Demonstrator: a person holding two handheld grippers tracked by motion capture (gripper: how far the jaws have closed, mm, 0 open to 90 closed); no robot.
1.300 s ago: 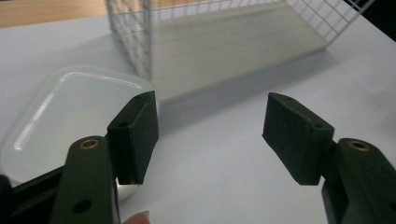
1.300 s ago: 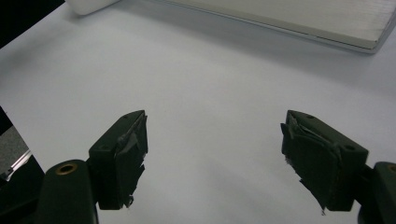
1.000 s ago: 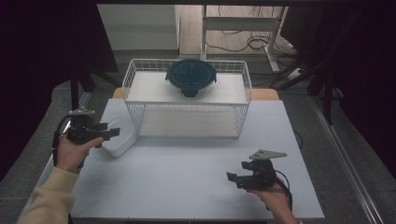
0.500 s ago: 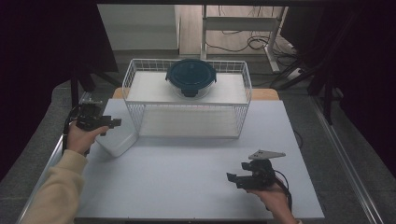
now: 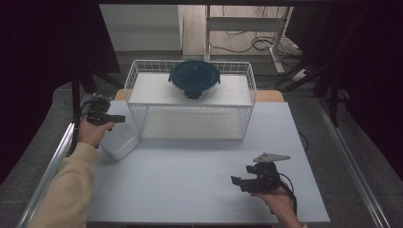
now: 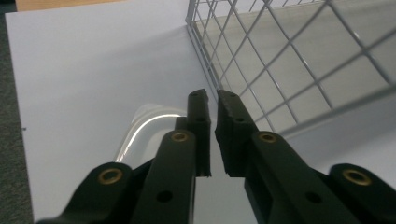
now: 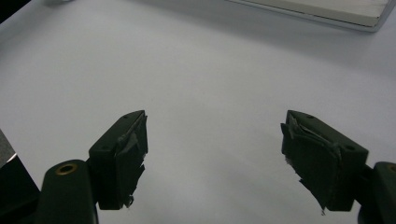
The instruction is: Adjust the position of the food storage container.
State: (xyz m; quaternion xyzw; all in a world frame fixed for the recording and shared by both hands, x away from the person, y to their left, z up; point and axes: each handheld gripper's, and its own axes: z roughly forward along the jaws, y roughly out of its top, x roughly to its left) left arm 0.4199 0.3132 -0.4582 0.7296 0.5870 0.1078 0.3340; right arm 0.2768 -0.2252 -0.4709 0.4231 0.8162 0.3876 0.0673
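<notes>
One wire basket [image 5: 190, 107], one lidded bowl [image 5: 194, 78], one clear container [image 5: 119, 141]; left gripper [image 6: 212, 105] nearly closed, empty; right gripper [image 7: 212, 140] wide apart.

White table [image 5: 190, 190], seen from above, with a strip of wooden edge showing at its far side. A white wire basket [image 5: 247, 102] stands on the far half of the table, roughly centred. A clear, shallow container [image 5: 119, 142] lies on the table just beside the basket's near left corner; whether the two touch cannot be told. The near half of the surface, including the part in the right gripper view, is bare white.
</notes>
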